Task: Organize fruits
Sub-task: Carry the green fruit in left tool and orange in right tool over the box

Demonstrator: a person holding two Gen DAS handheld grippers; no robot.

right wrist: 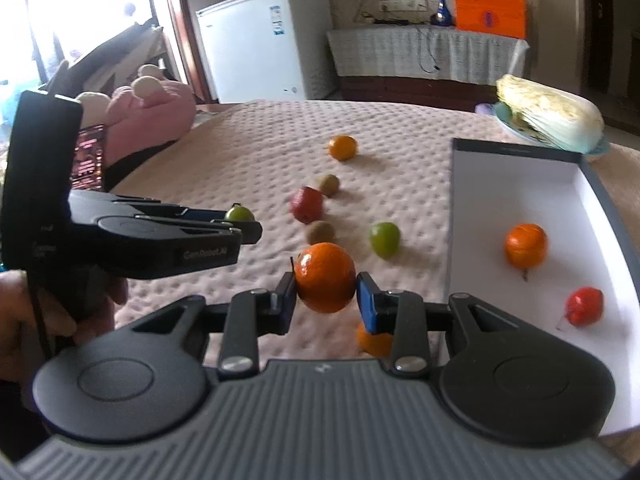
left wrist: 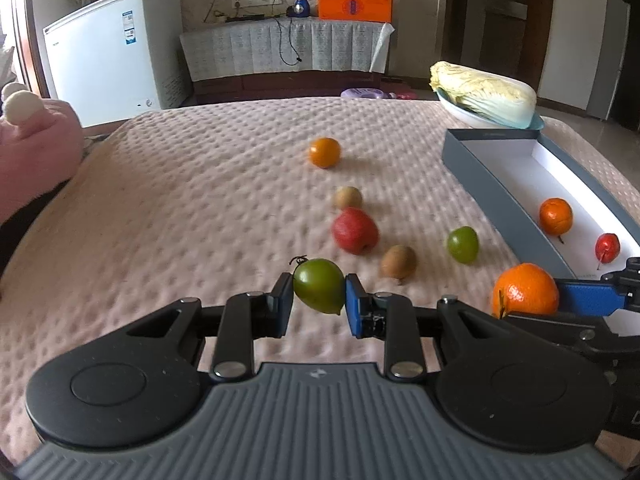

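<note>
My left gripper (left wrist: 319, 297) is shut on a green fruit (left wrist: 319, 291), lifted just above the pink bed cover (left wrist: 180, 200). My right gripper (right wrist: 326, 293) is shut on an orange (right wrist: 325, 277), left of the grey box (right wrist: 454, 200). In the box's white interior lie an orange (right wrist: 525, 245) and a small red fruit (right wrist: 585, 306). Loose on the cover are an orange (left wrist: 324, 152), two kiwis (left wrist: 348, 197) (left wrist: 398, 261), a red apple (left wrist: 355, 230) and a green fruit (left wrist: 463, 244). Another orange (right wrist: 374, 340) lies partly hidden under the right gripper.
A napa cabbage (left wrist: 484, 94) in a bowl sits behind the box. A pink plush toy (left wrist: 36, 144) lies at the cover's left edge. A white freezer (left wrist: 116, 56) and a cloth-covered cabinet (left wrist: 280, 46) stand beyond. A person's hand (right wrist: 24, 312) holds the left gripper.
</note>
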